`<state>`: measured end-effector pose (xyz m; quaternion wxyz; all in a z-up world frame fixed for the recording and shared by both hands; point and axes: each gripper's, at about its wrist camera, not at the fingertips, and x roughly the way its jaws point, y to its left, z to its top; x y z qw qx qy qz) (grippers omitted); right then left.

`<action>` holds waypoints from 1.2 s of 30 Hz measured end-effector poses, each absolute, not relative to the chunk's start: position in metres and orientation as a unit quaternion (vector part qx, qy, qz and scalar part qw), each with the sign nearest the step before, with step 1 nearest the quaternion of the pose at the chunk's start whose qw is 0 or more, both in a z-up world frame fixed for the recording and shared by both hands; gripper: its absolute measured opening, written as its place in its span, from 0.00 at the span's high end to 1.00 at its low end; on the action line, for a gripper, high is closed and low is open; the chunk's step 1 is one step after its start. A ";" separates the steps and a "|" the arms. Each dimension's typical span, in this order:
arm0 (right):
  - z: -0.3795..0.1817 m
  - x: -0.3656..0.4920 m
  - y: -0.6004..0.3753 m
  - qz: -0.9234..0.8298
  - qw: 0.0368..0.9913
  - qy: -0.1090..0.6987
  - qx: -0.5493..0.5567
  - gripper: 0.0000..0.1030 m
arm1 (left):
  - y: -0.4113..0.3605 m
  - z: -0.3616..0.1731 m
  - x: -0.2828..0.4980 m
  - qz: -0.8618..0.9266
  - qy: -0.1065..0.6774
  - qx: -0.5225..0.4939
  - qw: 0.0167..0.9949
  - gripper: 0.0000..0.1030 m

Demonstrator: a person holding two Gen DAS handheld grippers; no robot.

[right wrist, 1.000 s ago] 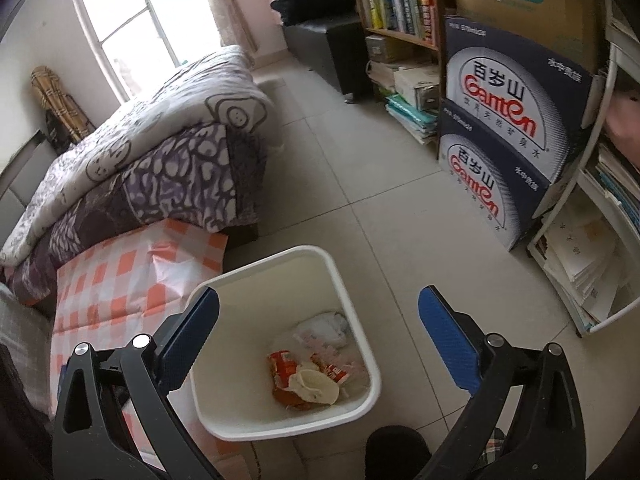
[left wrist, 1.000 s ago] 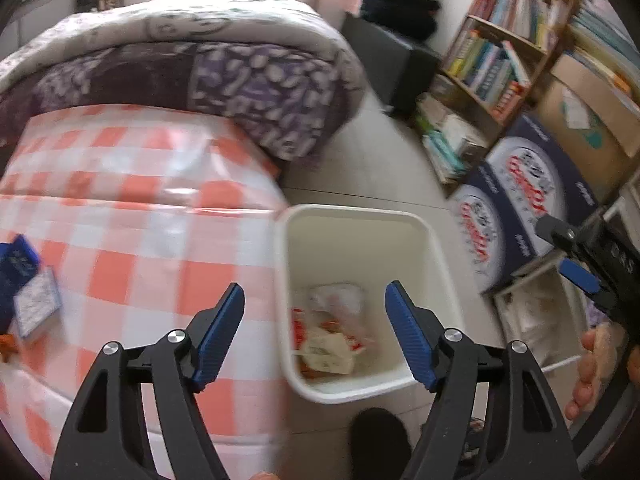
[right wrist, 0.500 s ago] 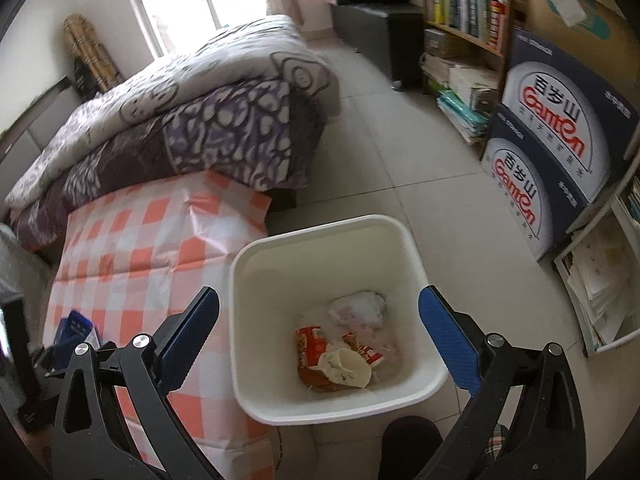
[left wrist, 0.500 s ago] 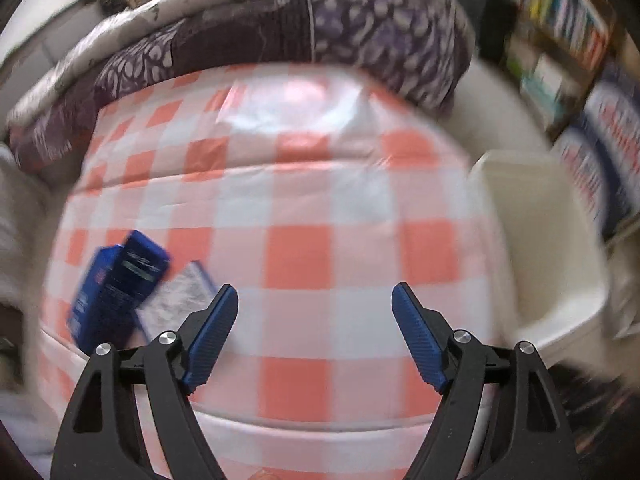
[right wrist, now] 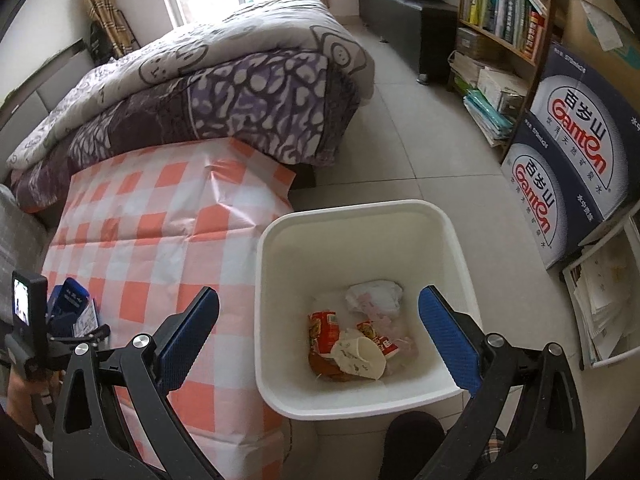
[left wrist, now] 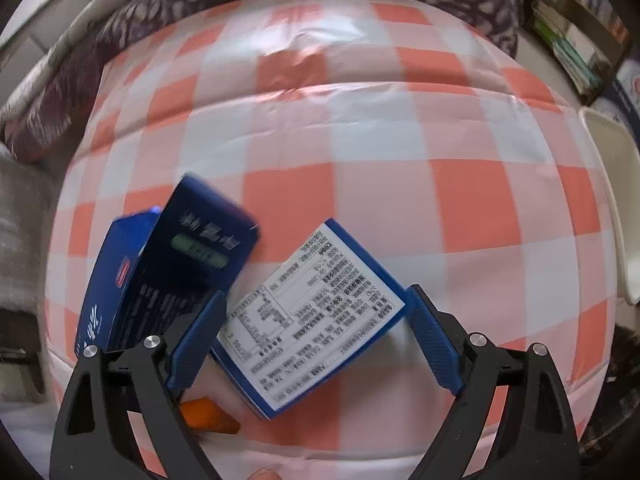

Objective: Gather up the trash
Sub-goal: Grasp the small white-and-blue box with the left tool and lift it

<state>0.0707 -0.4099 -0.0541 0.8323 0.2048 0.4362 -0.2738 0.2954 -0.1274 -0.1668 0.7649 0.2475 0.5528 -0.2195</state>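
**Blue-edged carton sits between the left pads**

Blue and white card is what the next move turns on: a flat carton point(left wrist: 316, 316) with a printed label lies on the checked surface point(left wrist: 360, 128), directly between the pads of the left hand-held gripper point(left wrist: 316, 334). Its long axis runs on a diagonal, from lower left up to upper right, so the pads face its corners more than its flat sides. The jaws are opening and grasp nothing yet; the right pad looks to be just at the carton's corner, though whether it touches I cannot tell.

Just beside it, to the left, a dark blue box point(left wrist: 172, 264) leans half behind the left pad, and an orange scrap point(left wrist: 208, 420) lies under the carton's near end.

The right hand-held gripper point(right wrist: 318, 336) hangs released and empty above the white bin point(right wrist: 452, 224), which stands on the floor against the surface's edge with wrappers already inside. The left hand is plainly the nearer one to the carton; a slight twist would likely square the pads to its sides.
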 end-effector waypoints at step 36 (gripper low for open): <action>-0.071 0.135 -0.314 -0.183 0.848 0.469 0.167 0.07 | -0.041 -0.089 0.256 -0.248 0.519 0.135 0.807 0.41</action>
